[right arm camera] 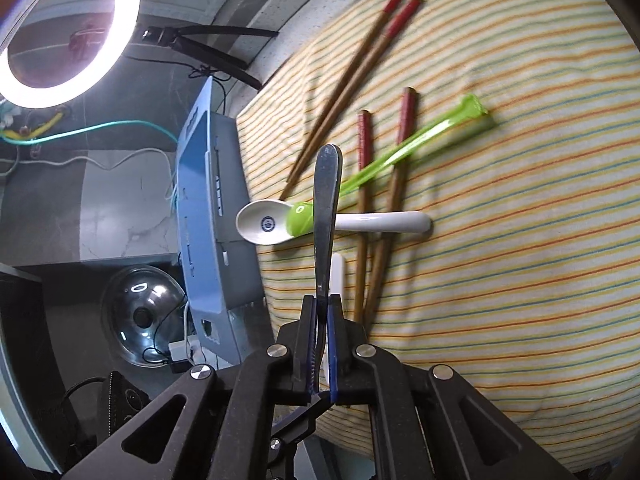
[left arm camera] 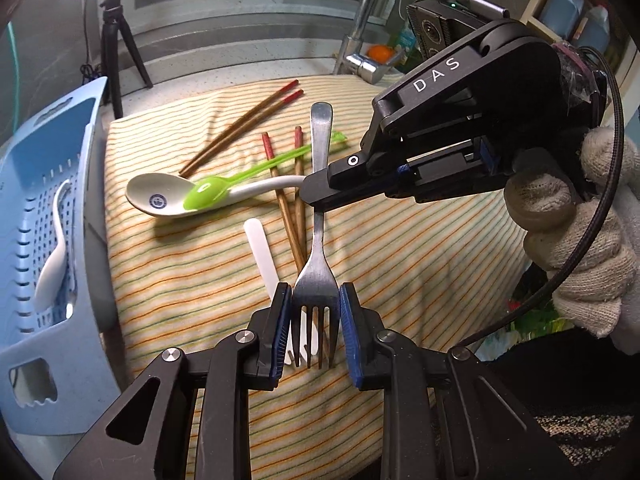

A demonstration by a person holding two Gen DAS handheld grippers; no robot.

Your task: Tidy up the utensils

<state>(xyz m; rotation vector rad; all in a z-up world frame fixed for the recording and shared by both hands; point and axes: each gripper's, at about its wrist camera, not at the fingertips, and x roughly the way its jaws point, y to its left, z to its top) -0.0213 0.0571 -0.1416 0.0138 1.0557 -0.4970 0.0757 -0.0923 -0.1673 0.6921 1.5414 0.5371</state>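
A metal fork is held at both ends above the striped cloth. My left gripper is shut on its head, the blue pads against both edges and the tines pointing back at the camera. My right gripper, held by a gloved hand, reaches in from the right and pinches the handle. In the right wrist view that gripper is shut on the fork, whose handle rises straight ahead. On the cloth lie a white ceramic spoon, a green plastic spoon and two pairs of chopsticks.
A white plastic utensil lies on the cloth under the fork. A blue perforated basket stands at the cloth's left edge with a white spoon inside. Behind are a tripod, a faucet and a ring light.
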